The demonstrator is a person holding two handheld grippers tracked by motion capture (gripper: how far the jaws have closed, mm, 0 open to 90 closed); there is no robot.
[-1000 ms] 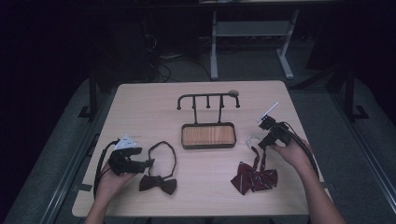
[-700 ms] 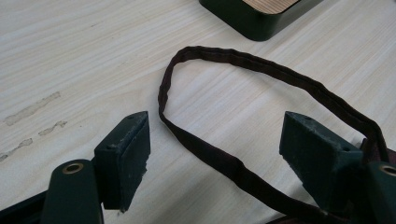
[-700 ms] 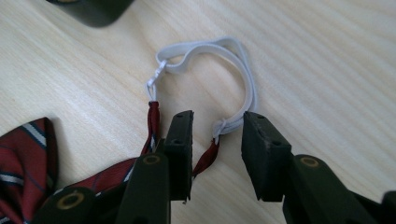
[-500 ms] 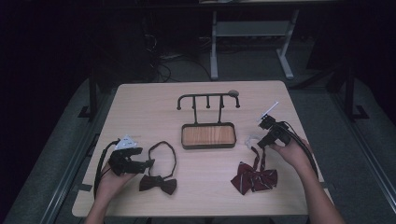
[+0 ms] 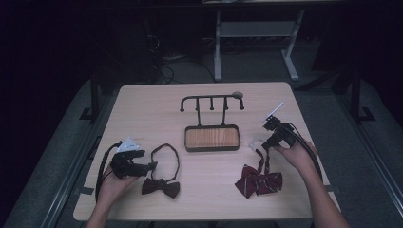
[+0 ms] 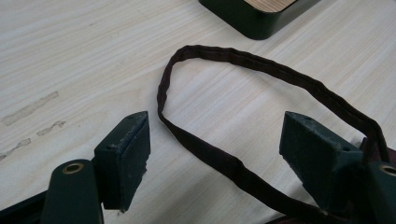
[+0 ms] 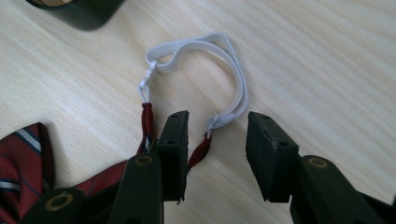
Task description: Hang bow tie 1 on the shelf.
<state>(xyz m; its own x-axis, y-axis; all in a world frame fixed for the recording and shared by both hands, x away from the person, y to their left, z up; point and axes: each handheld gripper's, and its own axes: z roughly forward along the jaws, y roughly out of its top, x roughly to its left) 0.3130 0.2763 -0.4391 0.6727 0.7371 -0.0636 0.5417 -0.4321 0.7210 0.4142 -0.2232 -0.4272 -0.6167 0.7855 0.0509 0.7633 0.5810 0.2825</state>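
**High view: two bow ties on the table, both your grippers parted and holding nothing**

High view has you at the bottom of the frame with a gripper in each hand, resting low on the light wooden table (image 5: 142,109). Your left gripper (image 5: 151,166) sits at lower left, right beside the dark bow tie (image 5: 160,186), whose strap loops up toward the middle of the frame. Your right gripper (image 5: 263,142) is at center right, just above the red striped bow tie (image 5: 259,183). Between the two, mid-frame, stands the black rack (image 5: 211,100) with its wood-lined tray (image 5: 212,138).

Left gripper view: your jaws stand wide apart and the dark strap (image 6: 219,158) runs across the table between them, closer to the jaw at lower right, whether it touches that one I can't tell. Nothing is pinched, so that gripper is released. A corner of the tray (image 6: 254,21) peeks in at the top.

Right gripper view: your jaws have just been opening, and they're parted around one end of the white elastic loop (image 7: 233,79) where it joins the red strap (image 7: 200,150). The pads don't press on it, so it's let go. The striped bow (image 7: 23,158) lies at lower left of that frame, the tray corner (image 7: 84,16) at upper left.
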